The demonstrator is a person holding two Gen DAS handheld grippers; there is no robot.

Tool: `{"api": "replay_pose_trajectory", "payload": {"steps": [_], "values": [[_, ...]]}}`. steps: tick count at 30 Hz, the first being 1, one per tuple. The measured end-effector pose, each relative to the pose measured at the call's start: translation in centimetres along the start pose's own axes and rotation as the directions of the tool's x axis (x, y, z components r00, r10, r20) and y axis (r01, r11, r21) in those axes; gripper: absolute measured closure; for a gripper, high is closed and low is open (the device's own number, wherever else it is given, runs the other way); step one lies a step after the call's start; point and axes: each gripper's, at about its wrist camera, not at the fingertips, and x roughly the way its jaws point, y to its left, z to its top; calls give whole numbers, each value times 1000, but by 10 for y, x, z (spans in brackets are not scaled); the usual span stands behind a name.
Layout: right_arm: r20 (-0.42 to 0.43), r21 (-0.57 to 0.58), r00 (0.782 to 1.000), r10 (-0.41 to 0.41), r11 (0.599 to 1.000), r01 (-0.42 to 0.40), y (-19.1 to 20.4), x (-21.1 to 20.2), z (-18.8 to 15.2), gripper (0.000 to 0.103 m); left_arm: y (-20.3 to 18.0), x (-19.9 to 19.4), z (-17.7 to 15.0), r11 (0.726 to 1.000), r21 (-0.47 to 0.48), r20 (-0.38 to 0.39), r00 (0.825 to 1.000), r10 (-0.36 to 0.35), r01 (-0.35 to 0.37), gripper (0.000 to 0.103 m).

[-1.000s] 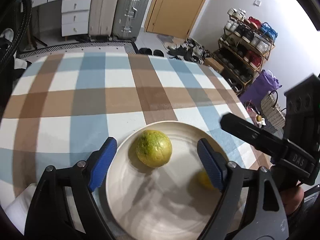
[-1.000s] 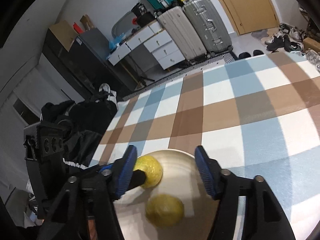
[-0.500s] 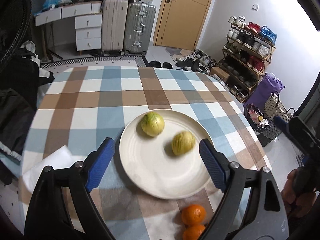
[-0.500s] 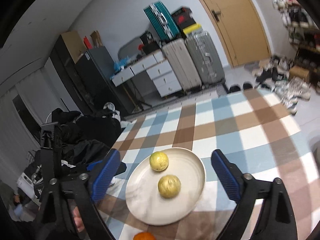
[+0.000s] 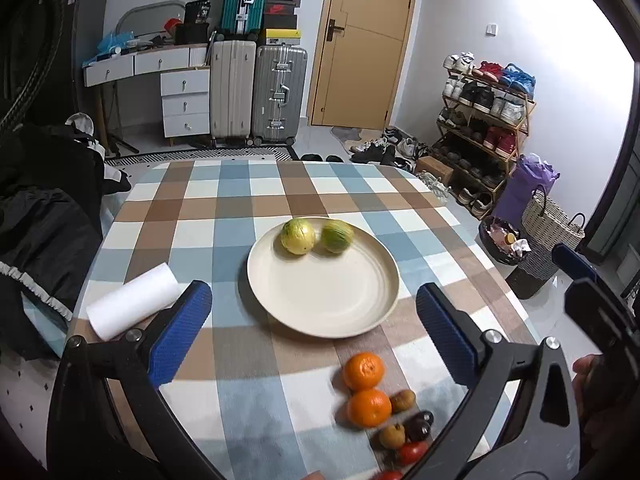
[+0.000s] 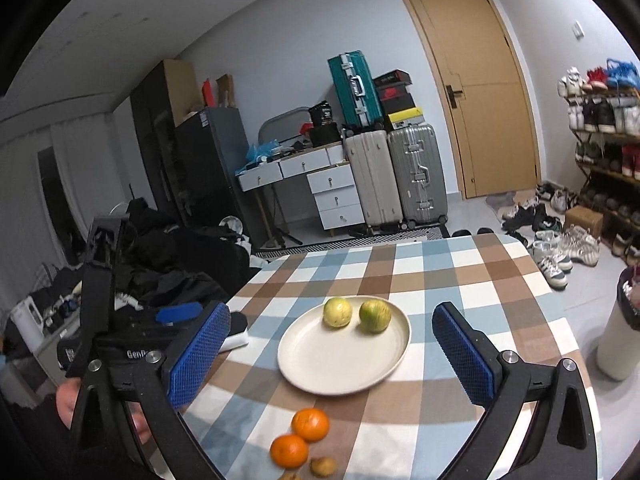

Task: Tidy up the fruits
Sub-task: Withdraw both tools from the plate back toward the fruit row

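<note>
A cream plate [image 5: 324, 304] [image 6: 320, 368] sits mid-table on the checked cloth. On its far side lie two yellow-green fruits side by side [image 5: 298, 236] [image 5: 337, 236], also in the right wrist view [image 6: 337, 312] [image 6: 374, 316]. Two oranges [image 5: 363, 370] [image 5: 369, 407] [image 6: 310, 424] [image 6: 289, 451] lie on the cloth near the front edge, with several small brown, dark and red fruits [image 5: 412, 428] beside them. My left gripper [image 5: 312, 332] is open and empty, raised above the table's near side. My right gripper [image 6: 332, 356] is open and empty, held high over the front edge.
A white paper roll [image 5: 132, 302] lies at the table's left edge. Dark clothes [image 5: 40, 208] are piled left of the table. Baskets [image 5: 548, 232] and a shoe rack [image 5: 484, 120] stand to the right. Suitcases and drawers stand behind.
Both grippers have pulled back and up from the plate. The second fruit has rolled to rest beside the first. The oranges and small fruits have come into view.
</note>
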Motion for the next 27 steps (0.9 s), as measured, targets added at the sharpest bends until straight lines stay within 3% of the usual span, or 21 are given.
{"api": "replay_pose_trajectory", "payload": {"steps": [9, 17, 27], "values": [[5, -62, 999, -53, 997, 53, 28, -33, -31, 0, -11, -37, -40, 1000, 8, -13, 1000, -13, 13, 1], [-21, -67, 995, -102, 993, 101, 31, -42, -60, 0, -15, -27, -80, 998, 29, -98, 994, -46, 49, 1], [-101, -20, 986, -135, 991, 134, 19, -40, -100, 0, -32, 2, -135, 985, 103, -257, 960, -108, 138, 1]]}}
